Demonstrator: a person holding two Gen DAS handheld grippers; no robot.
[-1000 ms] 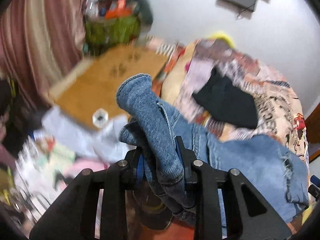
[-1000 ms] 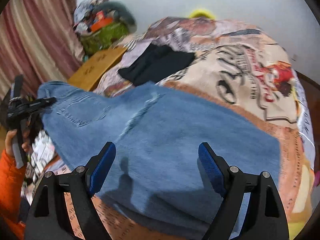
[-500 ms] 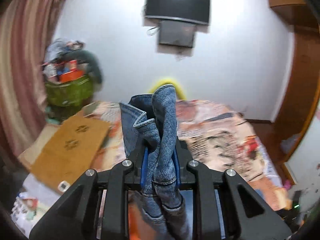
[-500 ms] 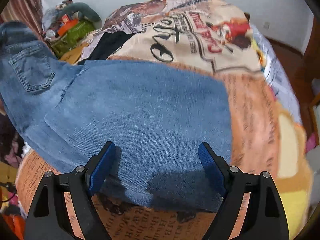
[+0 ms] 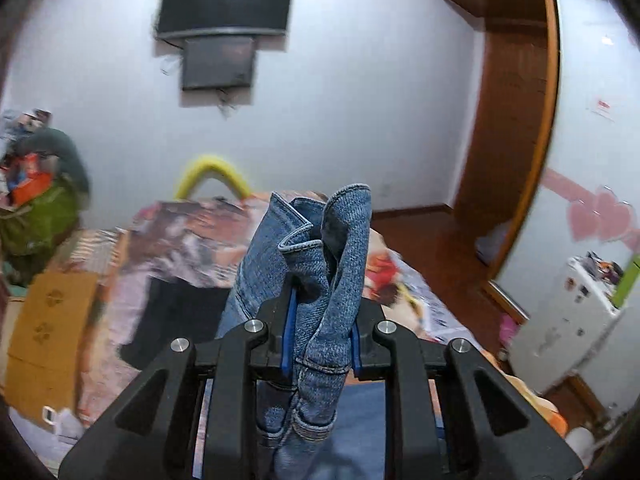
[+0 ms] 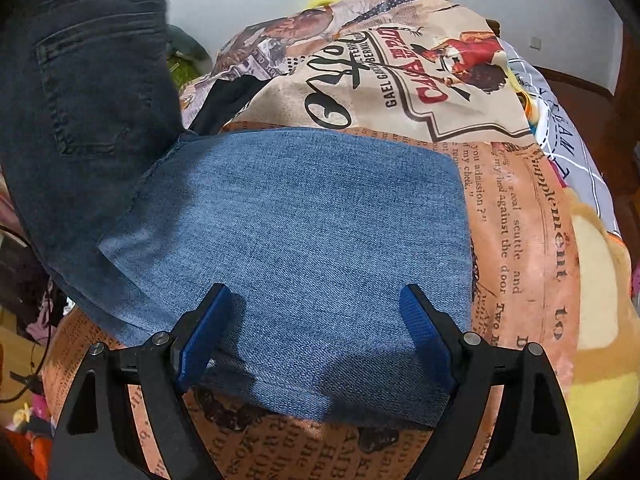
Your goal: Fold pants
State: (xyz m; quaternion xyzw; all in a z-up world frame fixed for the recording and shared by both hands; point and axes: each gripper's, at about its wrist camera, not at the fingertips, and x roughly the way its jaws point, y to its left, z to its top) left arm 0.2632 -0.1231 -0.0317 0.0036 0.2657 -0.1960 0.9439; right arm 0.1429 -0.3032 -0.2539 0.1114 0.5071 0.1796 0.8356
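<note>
The bed, covered by a printed spread, fills the right wrist view, and the pants lie across its near half as a flat blue denim panel whose long axis runs left to right. At the left the denim leaves the bed and rises steeply into a shadowed stretch bearing a back pocket, so that end hangs from above. The left gripper is what holds it up: its fingers are pressed together on a bunched waistband fold that stands up between them, high over the bed. The right gripper is spread wide with nothing between its pads, hovering over the near edge of the flat panel. The lifted end would likely be carried right, over the flat part.
</note>
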